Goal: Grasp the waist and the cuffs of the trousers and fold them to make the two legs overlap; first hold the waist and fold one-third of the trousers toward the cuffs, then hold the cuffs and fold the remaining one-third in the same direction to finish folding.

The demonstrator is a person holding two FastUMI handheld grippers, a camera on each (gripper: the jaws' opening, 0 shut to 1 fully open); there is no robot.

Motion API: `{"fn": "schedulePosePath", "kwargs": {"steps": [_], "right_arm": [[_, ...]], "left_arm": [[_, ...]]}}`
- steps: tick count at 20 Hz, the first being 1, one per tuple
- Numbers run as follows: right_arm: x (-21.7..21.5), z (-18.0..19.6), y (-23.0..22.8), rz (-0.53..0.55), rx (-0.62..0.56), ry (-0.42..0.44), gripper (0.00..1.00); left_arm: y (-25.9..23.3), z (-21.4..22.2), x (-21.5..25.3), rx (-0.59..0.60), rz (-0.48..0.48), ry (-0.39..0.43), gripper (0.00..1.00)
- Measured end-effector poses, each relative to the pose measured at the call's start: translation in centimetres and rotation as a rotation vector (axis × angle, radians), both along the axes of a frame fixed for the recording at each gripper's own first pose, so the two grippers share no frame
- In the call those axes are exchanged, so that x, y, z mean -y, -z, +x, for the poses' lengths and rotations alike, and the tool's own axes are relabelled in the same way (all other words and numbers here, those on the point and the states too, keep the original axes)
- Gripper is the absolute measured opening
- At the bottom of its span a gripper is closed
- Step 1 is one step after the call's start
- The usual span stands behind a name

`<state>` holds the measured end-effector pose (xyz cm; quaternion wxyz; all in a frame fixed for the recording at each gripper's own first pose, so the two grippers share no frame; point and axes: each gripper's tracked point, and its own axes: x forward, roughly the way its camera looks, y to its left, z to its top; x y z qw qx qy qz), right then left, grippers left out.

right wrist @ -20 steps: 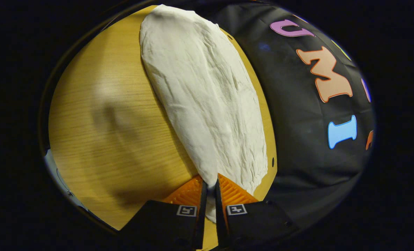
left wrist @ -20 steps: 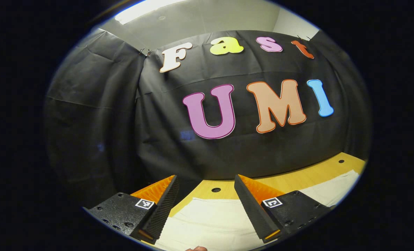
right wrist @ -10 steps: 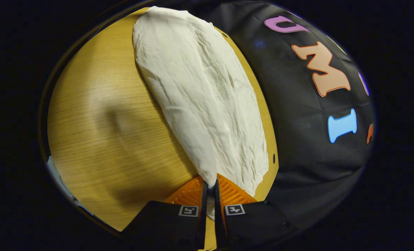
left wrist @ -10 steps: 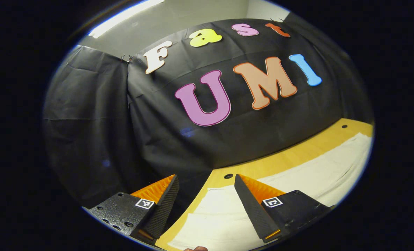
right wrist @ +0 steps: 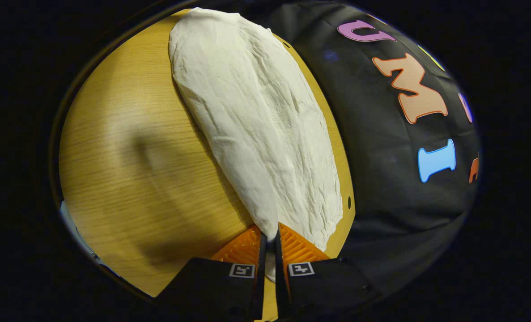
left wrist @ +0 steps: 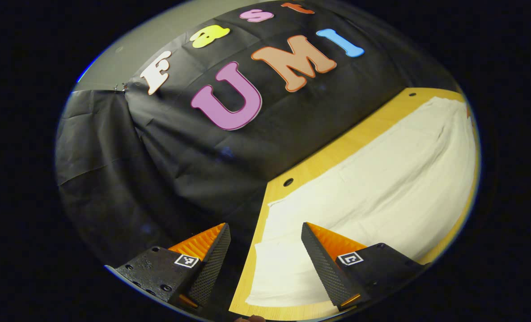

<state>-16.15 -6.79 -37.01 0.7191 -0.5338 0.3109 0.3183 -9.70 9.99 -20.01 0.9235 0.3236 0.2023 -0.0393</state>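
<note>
White trousers (right wrist: 256, 129) lie stretched out along the far side of the wooden table (right wrist: 131, 170), the two legs laid one over the other. My right gripper (right wrist: 269, 237) is shut on the near end of the trousers, with cloth pinched between its fingers. In the left gripper view the same white trousers (left wrist: 381, 188) run from the near table corner away to the right. My left gripper (left wrist: 265, 232) is open and hangs above the end of the trousers by the table's corner, with nothing between its fingers.
The black cloth wall (left wrist: 167, 170) stands close behind the table's far edge. Small round holes (left wrist: 288, 182) sit in the tabletop near that edge. A wide bare stretch of wood lies to the left of the trousers in the right gripper view.
The left gripper has tilted and swung toward the table, so more of the trousers and the table corner now shows. The right gripper has stayed shut on the cloth, barely moving.
</note>
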Motion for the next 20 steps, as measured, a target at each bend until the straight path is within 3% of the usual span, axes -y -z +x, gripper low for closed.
{"fn": "schedulePosePath", "kwargs": {"steps": [9,15,20], "right_arm": [[-0.2,-0.1,-0.1,-0.004,0.019,-0.008,0.13],[-0.1,0.0,-0.2,-0.009,0.029,-0.009,0.13],[-0.1,0.0,-0.2,-0.014,0.034,-0.009,0.13]], "left_arm": [[7.0,-5.4,-1.9,-0.240,0.193,0.184,0.96],[10.6,-9.3,-1.5,-0.407,0.319,0.378,0.97],[12.2,-10.0,-2.2,-0.501,0.366,0.437,0.97]]}}
